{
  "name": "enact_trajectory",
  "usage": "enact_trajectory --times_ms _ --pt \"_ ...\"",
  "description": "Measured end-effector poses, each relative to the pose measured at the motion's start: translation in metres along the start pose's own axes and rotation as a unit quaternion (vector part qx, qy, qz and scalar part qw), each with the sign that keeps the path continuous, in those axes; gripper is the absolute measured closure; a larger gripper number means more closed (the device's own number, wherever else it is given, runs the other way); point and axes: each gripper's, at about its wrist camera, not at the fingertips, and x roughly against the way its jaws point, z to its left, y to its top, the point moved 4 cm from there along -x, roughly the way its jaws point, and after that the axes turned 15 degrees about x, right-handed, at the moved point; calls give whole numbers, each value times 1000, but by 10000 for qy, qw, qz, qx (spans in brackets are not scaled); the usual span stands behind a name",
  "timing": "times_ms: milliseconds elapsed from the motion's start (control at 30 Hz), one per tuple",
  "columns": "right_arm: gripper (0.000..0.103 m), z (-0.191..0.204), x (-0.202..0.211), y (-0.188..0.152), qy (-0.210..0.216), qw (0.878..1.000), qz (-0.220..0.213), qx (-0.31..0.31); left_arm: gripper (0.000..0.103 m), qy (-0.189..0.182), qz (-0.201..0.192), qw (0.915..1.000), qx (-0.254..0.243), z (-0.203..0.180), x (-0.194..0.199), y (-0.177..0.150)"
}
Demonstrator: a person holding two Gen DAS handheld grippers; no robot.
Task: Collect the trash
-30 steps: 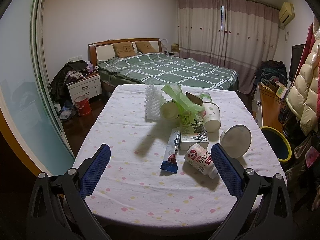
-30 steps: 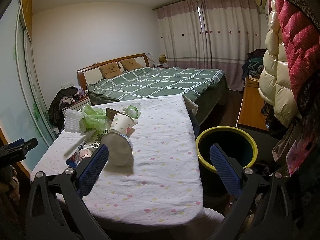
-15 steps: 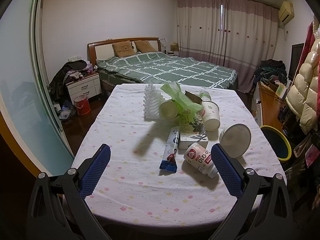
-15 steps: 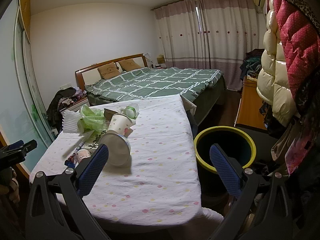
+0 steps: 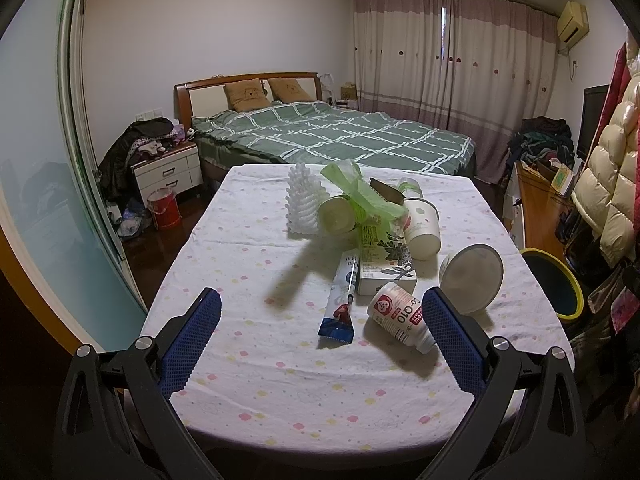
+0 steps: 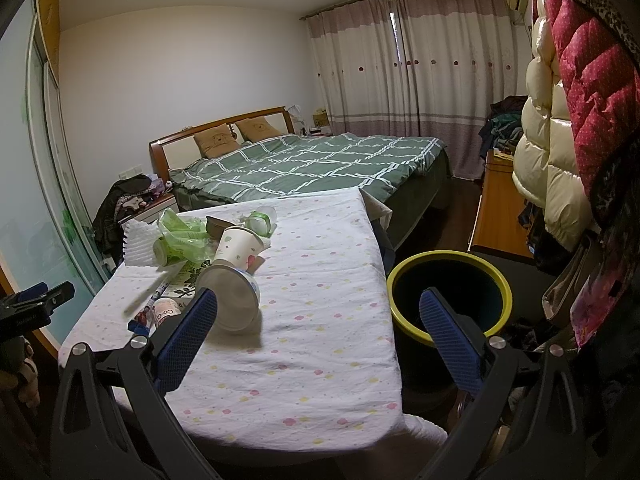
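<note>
Bed (image 5: 332, 140) with a green checked cover stands beyond the far end of the table. Table (image 5: 280, 368), covered in a white cloth with pastel dots, carries all the trash in one cluster on its right-centre portion.

Bin (image 6: 450, 292), dark with a yellow rim, stands on the floor just beside the table's right edge; nothing is visible inside.

Left gripper (image 5: 320, 340) hovers over the near edge of the table, fingers spread wide, holding nothing. Right gripper (image 6: 318, 336) hangs over the near right corner, likewise spread and empty, one blue pad in line with the table and the other in line with the bin.

Trash items, in descending order:
- White corrugated foam sheet (image 5: 302, 208), at the far left of the cluster.
- Green plastic bag (image 5: 360, 196), crumpled, draped over a cup lying on its side.
- Flat carton with leaf print (image 5: 382, 258), lying in the middle.
- White paper cup (image 5: 422, 228), tipped over, touching the carton's right side.
- Round white lidded tub (image 5: 472, 278), on its side, at the right of the cluster.
- Small white bottle with red label (image 5: 400, 318), lying down, nearest the left gripper's right finger.
- Blue and white sachet (image 5: 342, 302), flat, just left of the bottle.
</note>
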Motion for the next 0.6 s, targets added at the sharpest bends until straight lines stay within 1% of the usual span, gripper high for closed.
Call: enact_trajectory --times_ms 600 --pt "6 0 -1 0 2 10000 5 -5 4 2 53 10000 -14 -1 -3 -1"
